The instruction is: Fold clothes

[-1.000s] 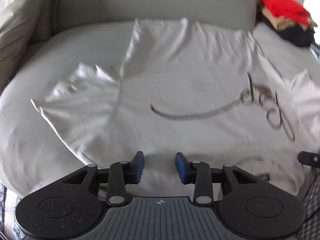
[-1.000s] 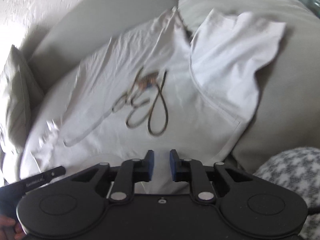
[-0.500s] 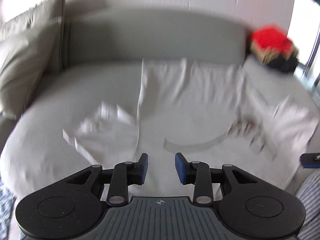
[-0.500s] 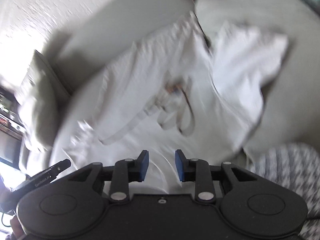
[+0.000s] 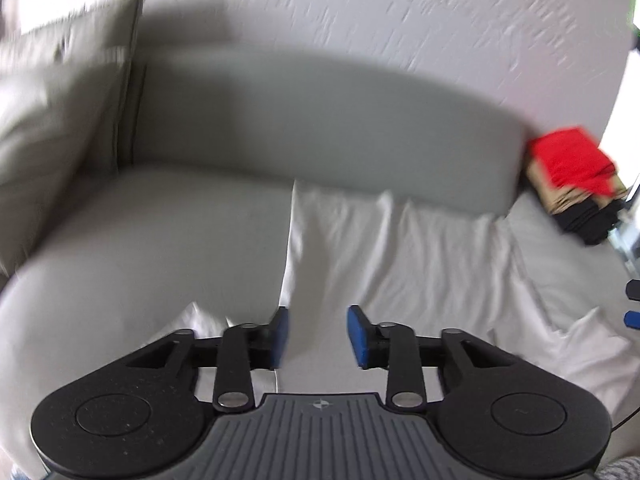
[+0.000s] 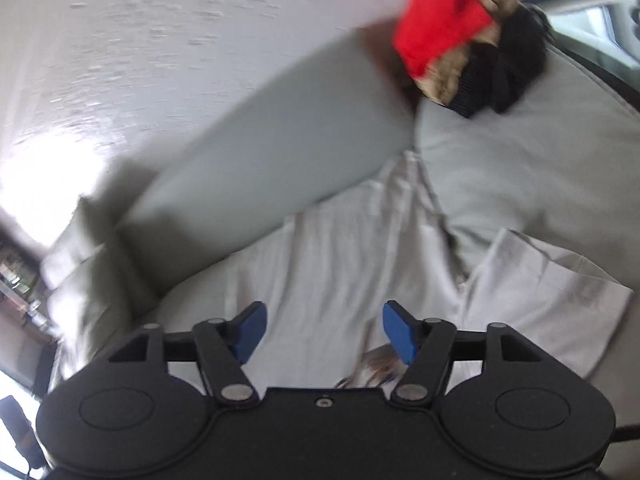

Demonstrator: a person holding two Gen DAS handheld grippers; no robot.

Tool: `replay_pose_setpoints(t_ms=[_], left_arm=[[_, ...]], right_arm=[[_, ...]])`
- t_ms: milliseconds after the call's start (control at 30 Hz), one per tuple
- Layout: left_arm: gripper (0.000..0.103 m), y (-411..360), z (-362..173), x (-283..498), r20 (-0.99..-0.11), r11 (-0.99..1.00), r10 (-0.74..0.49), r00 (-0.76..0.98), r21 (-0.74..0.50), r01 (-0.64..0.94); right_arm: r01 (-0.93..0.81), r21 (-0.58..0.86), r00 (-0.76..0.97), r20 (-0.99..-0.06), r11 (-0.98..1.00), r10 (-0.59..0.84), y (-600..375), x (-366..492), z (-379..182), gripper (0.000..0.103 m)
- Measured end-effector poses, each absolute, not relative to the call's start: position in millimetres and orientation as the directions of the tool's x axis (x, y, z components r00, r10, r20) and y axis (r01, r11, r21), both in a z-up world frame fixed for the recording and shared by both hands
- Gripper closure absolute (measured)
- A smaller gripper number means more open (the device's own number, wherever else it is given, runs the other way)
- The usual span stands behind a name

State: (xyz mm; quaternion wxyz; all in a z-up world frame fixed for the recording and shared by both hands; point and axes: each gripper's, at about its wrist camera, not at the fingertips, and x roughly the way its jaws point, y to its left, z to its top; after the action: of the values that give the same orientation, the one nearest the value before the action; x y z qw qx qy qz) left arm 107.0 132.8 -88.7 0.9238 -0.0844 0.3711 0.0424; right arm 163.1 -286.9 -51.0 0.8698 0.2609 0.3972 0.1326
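Grey sofa carries the white shirt, spread flat below and ahead of both tongs. We see left tongs narrowing, right tongs widening, both spread and empty above the cloth.

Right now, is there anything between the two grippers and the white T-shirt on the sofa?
Nothing visible. The white T-shirt lies spread just ahead of the left gripper and right gripper; both show empty, parted jaws.
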Motion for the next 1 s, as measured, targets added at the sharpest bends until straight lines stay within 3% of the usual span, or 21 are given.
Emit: replay_pose_setpoints(t_ms=[33, 67, 233, 400, 467, 500, 533, 567, 633, 667, 733, 800, 900, 1000], left_arm=[[0.084, 131, -102, 118, -0.711, 0.982, 0.013, 0.703, -0.125, -0.144], [0.084, 129, -114, 129, -0.724, 0.981, 0.010, 0.690, -0.127, -0.147], [0.084, 117, -163, 185, -0.765, 0.981, 0.007, 0.644, -0.118, -0.152], [0.085, 106, -195, 226, -0.773, 0.989, 0.025, 0.634, -0.072, -0.128], [0.078, 103, -205, 238, -0.768, 0.990, 0.056, 0.638, -0.039, -0.134], [0.082, 107, -212, 241, -0.771, 0.980, 0.143, 0.620, 0.021, -0.200], [0.086, 114, -218, 242, -0.769, 0.958, 0.239, 0.593, 0.086, -0.275], [0.090, 121, -221, 240, -0.762, 0.940, 0.291, 0.578, 0.113, -0.323], [0.091, 131, -214, 238, -0.768, 0.934, 0.275, 0.578, 0.070, -0.351], [0.091, 130, -210, 236, -0.748, 0.923, 0.317, 0.583, 0.103, -0.369], [0.091, 129, -202, 232, -0.710, 0.909, 0.368, 0.601, 0.138, -0.393], [0.085, 131, -193, 228, -0.692, 0.908, 0.360, 0.626, 0.106, -0.406], [0.072, 132, -181, 236, -0.690, 0.935, 0.258, 0.676, 0.003, -0.355], [0.071, 129, -174, 256, -0.691, 0.952, 0.206, 0.693, -0.022, -0.304]], right_arm=[[0.000, 0.538, 0.649, -0.641, 0.843, 0.409, -289, 173, -67, 0.067], [0.017, 0.522, 0.652, -0.652, 0.853, 0.387, -290, 182, -81, 0.085], [0.088, 0.451, 0.646, -0.704, 0.888, 0.294, -293, 221, -138, 0.087], [-0.031, 0.461, 0.566, -0.724, 0.887, 0.396, -275, 257, -172, 0.083], [0.005, 0.396, 0.552, -0.767, 0.918, 0.327, -273, 266, -187, 0.084], [0.023, 0.362, 0.544, -0.787, 0.932, 0.292, -272, 271, -195, 0.100], [0.098, 0.242, 0.586, -0.798, 0.965, 0.141, -275, 268, -198, 0.103], [0.141, 0.204, 0.617, -0.783, 0.969, 0.075, -282, 264, -200, 0.103], [0.137, 0.280, 0.649, -0.750, 0.950, 0.127, -291, 256, -203, 0.103], [0.119, 0.288, 0.665, -0.734, 0.950, 0.139, -290, 252, -199, 0.103], [0.096, 0.315, 0.703, -0.693, 0.944, 0.160, -289, 244, -190, 0.092], [0.097, 0.357, 0.737, -0.653, 0.929, 0.174, -294, 243, -181, 0.073], [0.105, 0.428, 0.752, -0.625, 0.898, 0.210, -306, 252, -173, 0.072], [0.132, 0.493, 0.724, -0.640, 0.860, 0.256, -315, 285, -173, 0.072]])
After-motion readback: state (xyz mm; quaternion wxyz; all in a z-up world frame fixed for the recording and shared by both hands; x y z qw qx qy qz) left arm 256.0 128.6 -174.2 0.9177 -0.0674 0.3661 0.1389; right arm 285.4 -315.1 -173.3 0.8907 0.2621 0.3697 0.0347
